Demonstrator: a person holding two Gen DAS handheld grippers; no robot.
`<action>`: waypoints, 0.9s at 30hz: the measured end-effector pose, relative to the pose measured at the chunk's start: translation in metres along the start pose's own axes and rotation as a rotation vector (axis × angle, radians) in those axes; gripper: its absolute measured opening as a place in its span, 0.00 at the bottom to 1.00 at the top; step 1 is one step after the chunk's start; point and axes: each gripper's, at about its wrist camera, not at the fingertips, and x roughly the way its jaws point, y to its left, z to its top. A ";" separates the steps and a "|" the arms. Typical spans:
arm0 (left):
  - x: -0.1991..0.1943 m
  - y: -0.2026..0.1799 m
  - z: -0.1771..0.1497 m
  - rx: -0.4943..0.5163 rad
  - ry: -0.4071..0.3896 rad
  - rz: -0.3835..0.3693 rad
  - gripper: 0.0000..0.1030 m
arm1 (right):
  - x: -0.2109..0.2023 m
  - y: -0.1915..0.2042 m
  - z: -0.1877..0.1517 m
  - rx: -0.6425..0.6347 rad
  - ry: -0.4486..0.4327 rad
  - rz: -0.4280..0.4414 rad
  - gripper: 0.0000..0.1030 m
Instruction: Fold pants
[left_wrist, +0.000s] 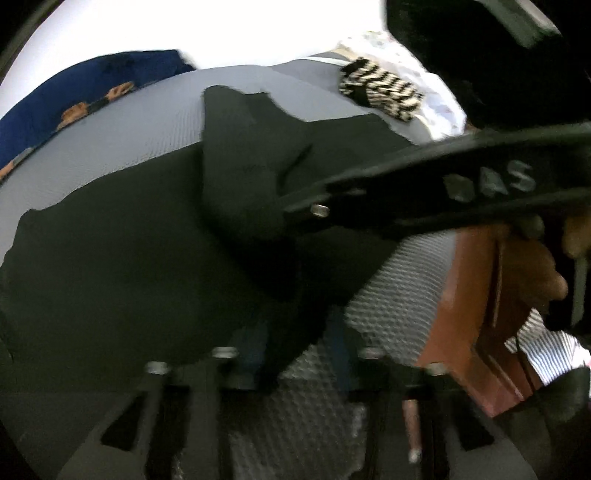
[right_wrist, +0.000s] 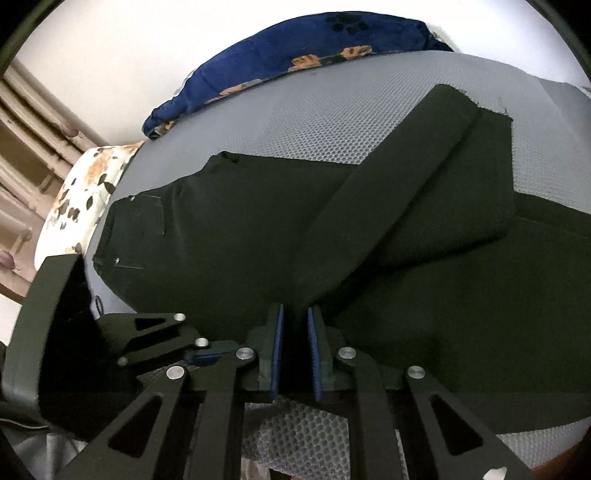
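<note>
Grey honeycomb-textured bedding (right_wrist: 295, 122) covers the mattress and serves as the folding surface, with the dark pants (right_wrist: 236, 236) spread across most of it. Nearest the right wrist camera, at six o'clock, the right gripper (right_wrist: 295, 347) stands with its blue-padded fingers (right_wrist: 277, 350) drawn close together on a ridge of the dark cloth — the near edge of the pants runs up between the pads, so it looks clamped on the fabric, probably to lift that edge over for the next fold. At about eight o'clock in the same view, the left gripper (right_wrist: 159, 339) sits low against the near edge by the waistband. Its own camera is blurred; dark cloth seems to lie between its fingers at six o'clock, and a pinch looks likely, though the pads themselves are hard to make out. Pinching two points along one edge would keep the cloth level when it is carried over.

Farther out, toward one o'clock, one leg (right_wrist: 413, 184) already lies doubled back diagonally over the body of the pants, so the fold appears partly done. The waistband and pocket (right_wrist: 136, 225) lie at nine o'clock. Beyond, a navy paw-print blanket (right_wrist: 295, 40) is bunched at twelve o'clock against the pale wall — clear of the work — and a floral pillow (right_wrist: 85, 192) sits at the bed's far left.
</note>
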 end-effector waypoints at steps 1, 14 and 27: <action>0.002 0.004 0.002 -0.017 0.007 -0.004 0.11 | 0.001 -0.001 0.001 0.002 0.001 0.008 0.13; 0.002 0.012 0.000 -0.071 0.000 -0.056 0.05 | 0.009 -0.051 0.054 0.117 -0.120 0.051 0.17; 0.006 0.022 0.002 -0.100 0.007 -0.099 0.05 | 0.036 -0.140 0.142 0.273 -0.131 -0.003 0.20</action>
